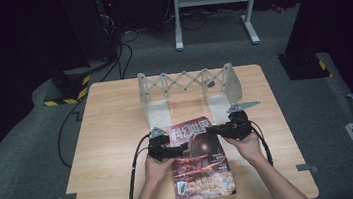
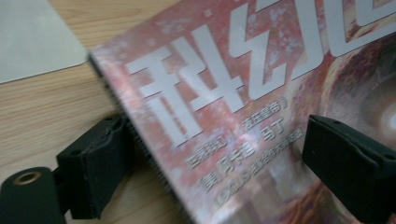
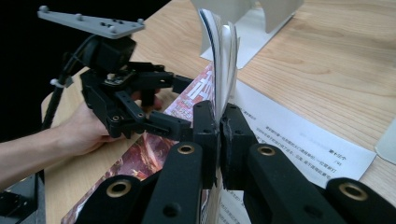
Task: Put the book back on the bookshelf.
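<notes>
Both forearms enter from the bottom of the high view and angle inward toward the frame's centre. The left hand [image 1: 156,169] sits at lower centre-left and holds the left tool [image 1: 182,148], which points toward the right of the frame. In the left gripper view its two black jaws stand wide apart, one at lower left, one at right. The right hand [image 1: 247,147] sits at centre-right and holds the right tool [image 1: 212,130], which points toward the left of the frame. In the right gripper view its jaws are pressed nearly together at bottom centre, pinching a thin sheaf of pages between the pads [image 3: 205,135]. The left tool [image 3: 180,107] shows at left there, gripped by the hand [image 3: 86,128].
</notes>
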`<state>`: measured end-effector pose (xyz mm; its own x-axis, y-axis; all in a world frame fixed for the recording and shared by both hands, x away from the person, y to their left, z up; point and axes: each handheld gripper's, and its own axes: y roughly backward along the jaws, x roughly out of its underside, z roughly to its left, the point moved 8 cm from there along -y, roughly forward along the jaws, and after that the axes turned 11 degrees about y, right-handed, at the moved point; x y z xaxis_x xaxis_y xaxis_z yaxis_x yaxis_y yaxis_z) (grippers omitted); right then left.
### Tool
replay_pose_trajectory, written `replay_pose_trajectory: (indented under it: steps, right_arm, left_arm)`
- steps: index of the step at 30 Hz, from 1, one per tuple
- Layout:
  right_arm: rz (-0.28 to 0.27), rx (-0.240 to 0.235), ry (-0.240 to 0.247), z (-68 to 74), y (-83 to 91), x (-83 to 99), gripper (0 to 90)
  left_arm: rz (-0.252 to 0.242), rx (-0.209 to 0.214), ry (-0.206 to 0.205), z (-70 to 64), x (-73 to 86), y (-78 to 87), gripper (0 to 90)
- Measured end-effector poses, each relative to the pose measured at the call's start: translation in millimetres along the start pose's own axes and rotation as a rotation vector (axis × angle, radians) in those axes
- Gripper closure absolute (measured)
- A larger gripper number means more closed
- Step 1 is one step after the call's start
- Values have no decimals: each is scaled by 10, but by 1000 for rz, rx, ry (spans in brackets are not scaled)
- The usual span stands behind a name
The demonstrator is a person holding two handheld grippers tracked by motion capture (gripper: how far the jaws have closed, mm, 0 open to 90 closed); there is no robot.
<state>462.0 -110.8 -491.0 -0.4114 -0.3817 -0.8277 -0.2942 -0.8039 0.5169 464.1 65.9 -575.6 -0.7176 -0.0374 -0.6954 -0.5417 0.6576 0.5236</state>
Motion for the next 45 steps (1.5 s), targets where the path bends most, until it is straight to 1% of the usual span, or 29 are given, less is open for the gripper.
replay_pose_trajectory:
  steps: [3, 7, 8, 10, 11, 13, 16, 18, 21, 22, 24, 26, 27, 28, 31, 34, 37, 38, 41, 42, 45]
  right_arm:
    - [-2, -7, 7, 23, -5, -7, 864]
    - [1, -8, 8, 0, 0, 9, 864]
    - [2, -7, 6, -7, -2, 12, 864]
    - [12, -3, 5, -28, -16, 28, 864]
    - [18, -1, 2, -35, -21, 35, 864]
    - [35, 5, -3, -50, -38, 58, 864]
    - [70, 22, 5, -84, -87, 105, 864]
    - [95, 32, 2, -110, -136, 145, 864]
    - [118, 40, -1, -133, -198, 181, 864]
    - [121, 41, -2, -140, -212, 189, 864]
    - [132, 45, -10, -158, -243, 213, 864]
    - [136, 49, -16, -180, -258, 230, 863]
    - [135, 51, -25, -192, -262, 239, 863]
    - [133, 55, -33, -214, -262, 257, 862]
    - [133, 87, -67, -275, -261, 315, 859]
    - [145, 128, -103, -345, -270, 408, 846]
    - [151, 160, -130, -396, -276, 477, 795]
    - [152, 169, -125, -413, -279, 492, 768]
    - [173, 202, -141, -445, -283, 536, 694]
    - [184, 225, -128, -463, -285, 554, 662]
    - [202, 271, -121, -476, -289, 583, 610]
  left_arm:
    - [1, 1, 2, -30, -1, -29, 55]
    - [2, 2, 12, -33, -4, -28, 61]
    - [1, 1, 24, -26, -7, -18, 69]
    - [1, -3, 47, -10, -10, 6, 129]
    - [4, 2, 59, -3, -10, 20, 148]
    - [9, -3, 64, 2, -6, 32, 192]
    - [15, 7, 63, -16, 5, 34, 247]
    - [18, 9, 61, -16, 9, 36, 264]
    - [25, 4, 45, -17, 17, 40, 298]
    - [25, 3, 44, -21, 20, 39, 310]
    - [22, -15, 37, -9, 20, 44, 352]
    - [23, -14, 40, -7, 22, 46, 365]
    - [22, -24, 36, 1, 21, 48, 378]
    - [21, -25, 41, 2, 21, 50, 398]
    - [18, -36, 44, 15, 20, 53, 437]
    - [16, -45, 42, 18, 20, 49, 485]
    - [13, -58, 33, 19, 21, 46, 508]
    - [13, -62, 29, 19, 23, 47, 513]
    - [12, -63, 28, 18, 23, 47, 514]
    - [12, -63, 29, 18, 23, 47, 513]
    - [13, -59, 32, 23, 20, 48, 513]
